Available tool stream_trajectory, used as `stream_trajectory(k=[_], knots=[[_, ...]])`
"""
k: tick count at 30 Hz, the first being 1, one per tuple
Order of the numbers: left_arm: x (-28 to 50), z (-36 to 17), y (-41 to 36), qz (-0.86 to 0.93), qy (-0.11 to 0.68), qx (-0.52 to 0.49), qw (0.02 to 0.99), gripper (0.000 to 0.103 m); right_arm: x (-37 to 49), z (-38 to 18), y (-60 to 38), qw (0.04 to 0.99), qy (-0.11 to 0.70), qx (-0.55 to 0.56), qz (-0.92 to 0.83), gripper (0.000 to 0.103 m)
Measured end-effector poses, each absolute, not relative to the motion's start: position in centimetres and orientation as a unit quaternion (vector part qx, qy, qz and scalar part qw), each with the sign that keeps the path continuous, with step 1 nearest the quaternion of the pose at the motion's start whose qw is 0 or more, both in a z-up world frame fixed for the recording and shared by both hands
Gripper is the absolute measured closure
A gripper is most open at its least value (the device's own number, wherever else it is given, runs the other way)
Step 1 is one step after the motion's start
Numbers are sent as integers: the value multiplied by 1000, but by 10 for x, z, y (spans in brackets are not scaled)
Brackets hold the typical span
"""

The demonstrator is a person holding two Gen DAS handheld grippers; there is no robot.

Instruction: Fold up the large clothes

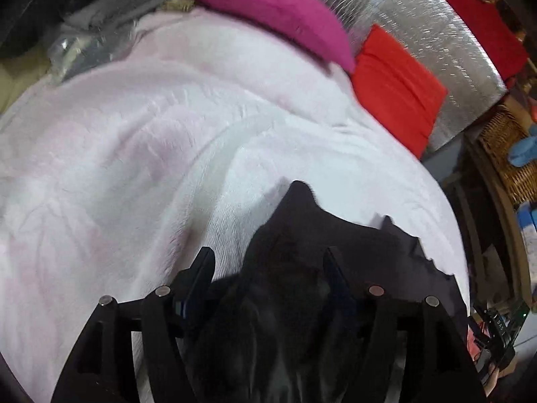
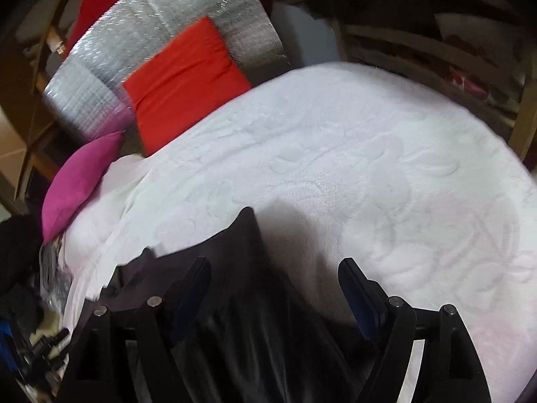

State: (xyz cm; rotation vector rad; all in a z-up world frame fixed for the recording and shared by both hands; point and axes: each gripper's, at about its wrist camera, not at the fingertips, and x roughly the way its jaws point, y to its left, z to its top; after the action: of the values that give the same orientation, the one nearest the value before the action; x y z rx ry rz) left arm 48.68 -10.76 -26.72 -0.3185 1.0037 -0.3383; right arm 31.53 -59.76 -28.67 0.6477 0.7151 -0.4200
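A dark, almost black garment [image 1: 302, 235] hangs bunched between the fingers of my left gripper [image 1: 270, 258], above a white fluffy blanket [image 1: 134, 134] that covers the bed. The jaws stand fairly wide and the cloth hides any pinch point. In the right wrist view the same dark garment [image 2: 241, 268] drapes over the left finger of my right gripper [image 2: 275, 268] and falls between the fingers. Those jaws stand wide apart too. The blanket [image 2: 369, 168] lies just below.
A magenta cushion [image 1: 268, 10] and a red cushion [image 1: 399, 87] lean against a silver foil panel [image 1: 436, 40] at the bed's head. A wicker basket [image 1: 506, 144] and shelves stand beside the bed. Grey clothes and plastic [image 1: 90, 40] lie at the far left.
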Motion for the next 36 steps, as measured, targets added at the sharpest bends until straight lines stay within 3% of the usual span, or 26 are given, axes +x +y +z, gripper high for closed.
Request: stream_trajectory(k=[5,17,24,29,36], knots=[[427,-240,-115,-184,431,-98,878,25,274,-264,-563,884,331,288,-161,21],[288,-254,-138,-209,379,20,901,24,198,-252,-453,917,304,237,-98,23],[272,-274,-141,-167,371,55,912,22,184,-262,-396,934,295,176,-104,23],[272,-279,-149,-157,366,84,913,19,220,-309,-387,890,411,159,-118,28],[274,-278,-145,-160,369,79,912,19,212,-277,-393,913,353,173,-110,28]])
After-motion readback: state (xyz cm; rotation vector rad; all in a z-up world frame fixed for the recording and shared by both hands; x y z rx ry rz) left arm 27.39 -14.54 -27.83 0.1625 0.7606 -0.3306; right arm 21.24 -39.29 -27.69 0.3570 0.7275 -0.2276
